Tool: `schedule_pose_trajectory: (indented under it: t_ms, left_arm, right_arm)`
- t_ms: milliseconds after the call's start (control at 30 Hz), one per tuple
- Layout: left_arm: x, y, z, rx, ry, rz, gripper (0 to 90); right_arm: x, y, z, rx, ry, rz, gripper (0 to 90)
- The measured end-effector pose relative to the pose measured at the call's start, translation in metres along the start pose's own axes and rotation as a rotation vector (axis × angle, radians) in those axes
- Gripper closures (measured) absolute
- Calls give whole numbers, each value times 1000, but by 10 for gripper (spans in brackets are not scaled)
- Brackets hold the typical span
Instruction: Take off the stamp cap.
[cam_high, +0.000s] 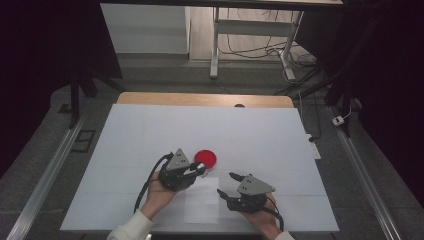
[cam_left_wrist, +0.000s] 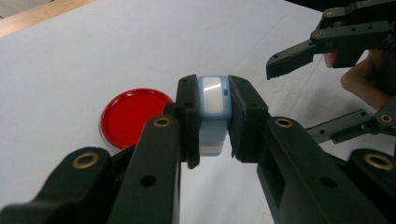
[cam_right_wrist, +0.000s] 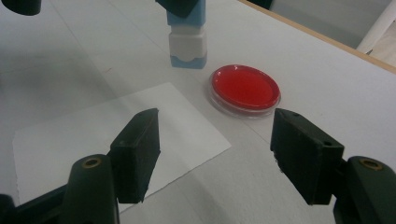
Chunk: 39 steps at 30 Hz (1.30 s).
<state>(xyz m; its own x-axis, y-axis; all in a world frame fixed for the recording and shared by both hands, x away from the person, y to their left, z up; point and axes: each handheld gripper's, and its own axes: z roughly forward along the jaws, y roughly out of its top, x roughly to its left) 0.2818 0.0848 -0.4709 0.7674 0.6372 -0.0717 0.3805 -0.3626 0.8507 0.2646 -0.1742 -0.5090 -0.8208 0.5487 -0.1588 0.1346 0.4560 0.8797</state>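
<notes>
The left claw (cam_left_wrist: 212, 126) clamps the upright blue-and-white stamp (cam_left_wrist: 213, 109) just beside the red dish (cam_right_wrist: 244, 89) — the right claw (cam_right_wrist: 215, 154) gapes, empty, nearer the paper sheet (cam_right_wrist: 93, 135).

We cannot see the top of the blue-and-white block (cam_right_wrist: 187, 39) in the right gripper view: the frame's upper edge and the left gripper (cam_right_wrist: 180, 5) clamped on it cut it off. In the left gripper view, that gripper's own jaws cover the block's sides and lower part. In the high view the block is too small to make out, and our forearms run off the bottom edge.
</notes>
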Motion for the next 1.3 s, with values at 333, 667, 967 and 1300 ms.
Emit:
schedule_pose_trajectory:
  t_ms: [333, 667, 967, 1300]
  left_arm:
    - [0, 0, 0, -4, -2, -3, 748]
    - [0, 0, 0, 1, -4, 3, 748]
    - [-1, 0, 0, 0, -5, 3, 748]
    - [-1, 0, 0, -1, -5, 2, 748]
  right_arm:
    - [3, 4, 7, 1, -7, -2, 327]
    - [9, 9, 17, 4, -2, -16, 327]
    - [13, 14, 24, 13, -7, -32, 327]
    - [17, 19, 30, 9, -15, -44, 330]
